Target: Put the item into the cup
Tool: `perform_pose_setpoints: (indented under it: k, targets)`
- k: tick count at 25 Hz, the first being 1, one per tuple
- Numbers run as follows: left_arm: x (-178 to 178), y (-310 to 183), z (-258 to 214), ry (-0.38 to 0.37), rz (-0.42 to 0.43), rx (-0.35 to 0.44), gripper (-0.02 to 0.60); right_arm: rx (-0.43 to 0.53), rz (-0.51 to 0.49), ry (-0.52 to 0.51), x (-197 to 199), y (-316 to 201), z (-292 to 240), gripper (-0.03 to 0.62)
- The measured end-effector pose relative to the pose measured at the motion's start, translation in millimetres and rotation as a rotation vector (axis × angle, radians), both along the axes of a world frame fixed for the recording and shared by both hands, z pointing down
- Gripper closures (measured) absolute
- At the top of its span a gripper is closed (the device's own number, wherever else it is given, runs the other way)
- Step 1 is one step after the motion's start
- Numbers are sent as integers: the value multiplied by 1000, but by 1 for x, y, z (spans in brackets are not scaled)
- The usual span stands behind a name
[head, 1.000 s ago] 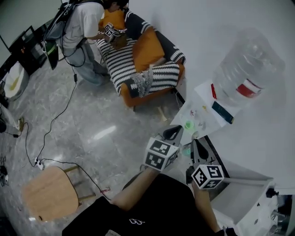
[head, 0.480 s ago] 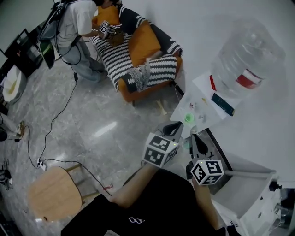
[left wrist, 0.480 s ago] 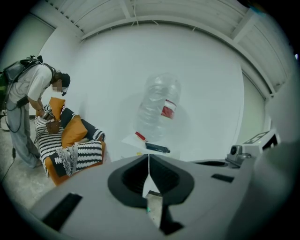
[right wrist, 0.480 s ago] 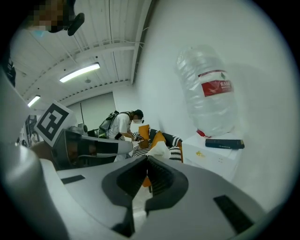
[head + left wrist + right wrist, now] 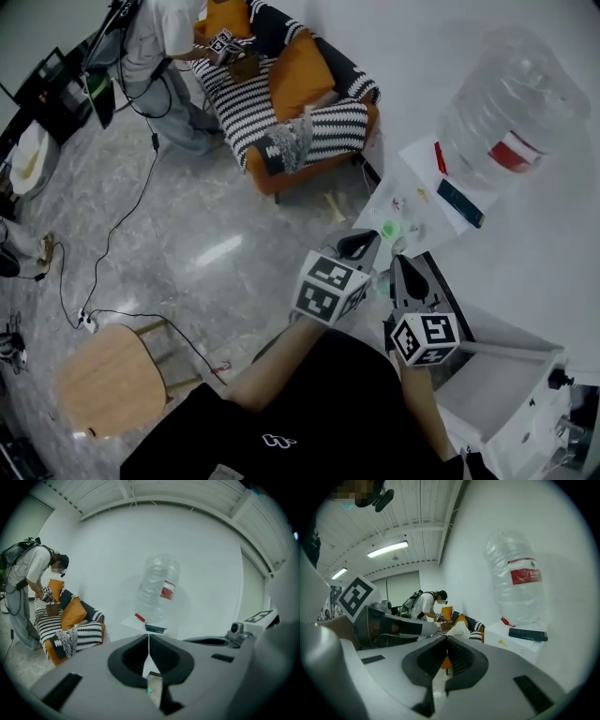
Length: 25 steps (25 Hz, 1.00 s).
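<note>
Plainly I'm at the carrying step: both grippers hang side by side in front of the white worktop (image 5: 417, 178) that bears the big water bottle (image 5: 506, 117). The right gripper (image 5: 447, 638) has its fingers (image 5: 464, 660) pressed together, and a crumpled white piece (image 5: 458, 631) sits right at their tips. I take that for the item, pinched there. The left gripper (image 5: 149, 638) is closed to a hairline too, with only a pale sliver in the seam. I can't tell whether that sliver is something held or just the white beyond. The cup I can't pick out for sure: a small green round thing (image 5: 389, 229) stands on the worktop just ahead of the left tips, and a teal spot (image 5: 380, 280) shows between the grippers. Next I'd need to bring the right tips over the cup's mouth, then part them.
</note>
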<state>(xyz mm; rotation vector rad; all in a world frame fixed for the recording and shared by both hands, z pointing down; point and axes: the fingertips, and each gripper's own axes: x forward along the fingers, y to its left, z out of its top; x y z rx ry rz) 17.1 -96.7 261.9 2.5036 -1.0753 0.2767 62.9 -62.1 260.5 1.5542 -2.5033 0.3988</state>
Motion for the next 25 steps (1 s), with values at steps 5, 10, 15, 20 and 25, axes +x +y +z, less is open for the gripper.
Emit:
perform_pose_setpoints:
  k: [5,10,15,20,25]
  targets:
    - [3,5,-2,3,10,-5,568,2,18,-10,6,5,-3,582]
    - [6,8,2,-6,23,-18,568,-19,19,-23,7,9,3,583]
    - [4,14,6,-14,32,-25,568,-20,19,-28,1,12,3,583]
    - [3,13,7,-14,34,-29,568,-35,19,-34,1,13,7,583]
    - [6,15,11,-14,43,-38,568,-38,19,-28,1,14,7,583]
